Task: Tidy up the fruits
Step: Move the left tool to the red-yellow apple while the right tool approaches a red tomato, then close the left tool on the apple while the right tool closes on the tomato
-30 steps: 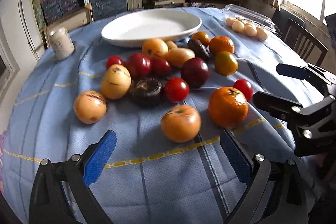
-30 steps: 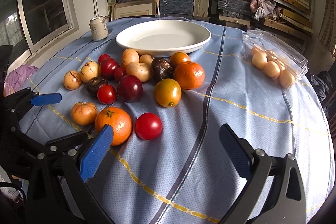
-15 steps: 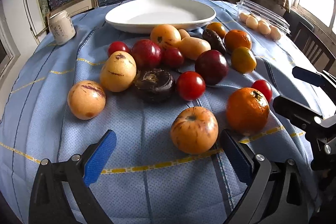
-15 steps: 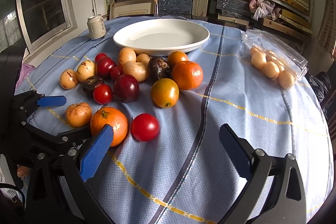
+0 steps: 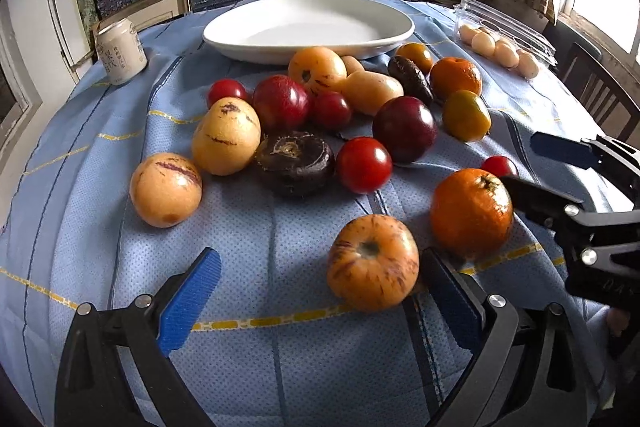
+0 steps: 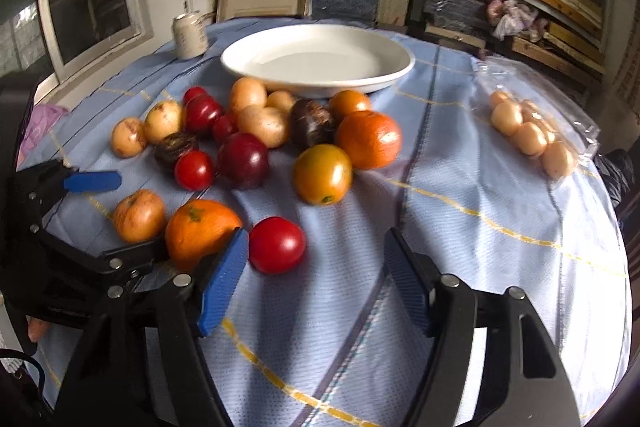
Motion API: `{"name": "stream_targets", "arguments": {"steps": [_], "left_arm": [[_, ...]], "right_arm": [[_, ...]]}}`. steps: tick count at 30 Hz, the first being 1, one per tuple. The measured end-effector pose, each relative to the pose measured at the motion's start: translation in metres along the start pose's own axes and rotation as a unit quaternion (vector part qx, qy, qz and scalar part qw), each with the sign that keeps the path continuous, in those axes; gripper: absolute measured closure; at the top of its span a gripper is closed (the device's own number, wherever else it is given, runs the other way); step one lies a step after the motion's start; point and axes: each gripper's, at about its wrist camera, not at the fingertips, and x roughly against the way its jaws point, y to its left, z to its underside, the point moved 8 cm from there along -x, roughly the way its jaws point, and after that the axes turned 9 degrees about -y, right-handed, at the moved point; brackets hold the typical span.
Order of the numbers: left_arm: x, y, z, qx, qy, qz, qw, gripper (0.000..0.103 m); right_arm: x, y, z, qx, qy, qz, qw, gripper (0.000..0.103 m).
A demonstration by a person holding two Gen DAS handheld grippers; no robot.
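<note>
Several fruits lie in a cluster on the blue tablecloth in front of an empty white plate (image 5: 308,23) (image 6: 320,57). My left gripper (image 5: 320,291) is open and empty; a streaked orange-yellow fruit (image 5: 372,261) lies between its fingers, close to the right one. An orange (image 5: 470,213) and a small red tomato (image 5: 499,167) lie to its right. My right gripper (image 6: 316,287) is open and empty, its left finger beside the same orange (image 6: 198,231), with the red tomato (image 6: 277,245) just ahead between the fingers. Each gripper shows in the other's view (image 5: 560,179) (image 6: 92,219).
A pale can (image 5: 120,51) stands at the table's back left. A clear plastic box of eggs (image 5: 504,47) (image 6: 532,135) lies at the back right. Shelves of stacked boxes fill the back wall. A dark chair (image 5: 600,99) stands at the right edge.
Both grippers have moved forward and lower toward the near fruits. The streaked fruit now lies between the left fingers and the red tomato between the right fingers. Both stay open.
</note>
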Motion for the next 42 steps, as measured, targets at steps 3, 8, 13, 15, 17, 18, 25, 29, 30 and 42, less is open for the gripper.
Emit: {"name": "stream_targets", "arguments": {"steps": [3, 8, 13, 15, 17, 18, 25, 29, 30, 42], "left_arm": [[0.005, -0.002, -0.007, -0.011, -0.022, 0.001, 0.9997, 0.003], [0.006, 0.000, -0.013, -0.001, -0.034, 0.016, 0.9993, 0.003], [0.002, -0.003, -0.011, 0.002, -0.025, 0.033, 0.9992, 0.013], [0.000, -0.006, -0.009, 0.000, -0.020, 0.041, 0.9990, 0.021], [-0.001, -0.007, -0.010, 0.000, -0.018, 0.042, 0.9989, 0.033], [-0.001, -0.008, -0.011, -0.001, -0.019, 0.044, 0.9989, 0.034], [0.001, -0.015, -0.012, -0.016, -0.023, 0.046, 0.9985, 0.061], [0.001, -0.016, -0.013, -0.016, -0.024, 0.048, 0.9984, 0.065], [0.000, -0.016, -0.014, -0.014, -0.025, 0.048, 0.9985, 0.065], [0.030, -0.001, -0.032, -0.027, -0.085, -0.003, 0.9960, 0.065]], "right_arm": [[-0.006, 0.004, 0.003, 0.001, 0.014, -0.013, 1.000, 0.053], [-0.009, 0.007, 0.005, -0.002, 0.021, -0.025, 0.999, 0.065], [-0.012, 0.012, 0.006, 0.000, 0.030, -0.034, 0.999, 0.073], [-0.012, 0.012, 0.006, -0.001, 0.030, -0.035, 0.999, 0.073], [-0.011, 0.013, 0.006, -0.002, 0.030, -0.036, 0.999, 0.074], [-0.012, 0.013, 0.006, -0.003, 0.030, -0.036, 0.999, 0.074], [-0.011, 0.015, 0.006, 0.004, 0.031, -0.030, 0.999, 0.075], [-0.011, 0.015, 0.006, 0.007, 0.030, -0.028, 0.999, 0.075], [-0.011, 0.015, 0.006, 0.004, 0.029, -0.029, 0.999, 0.075], [0.016, 0.006, -0.010, -0.014, -0.004, -0.016, 1.000, 0.076]]}}
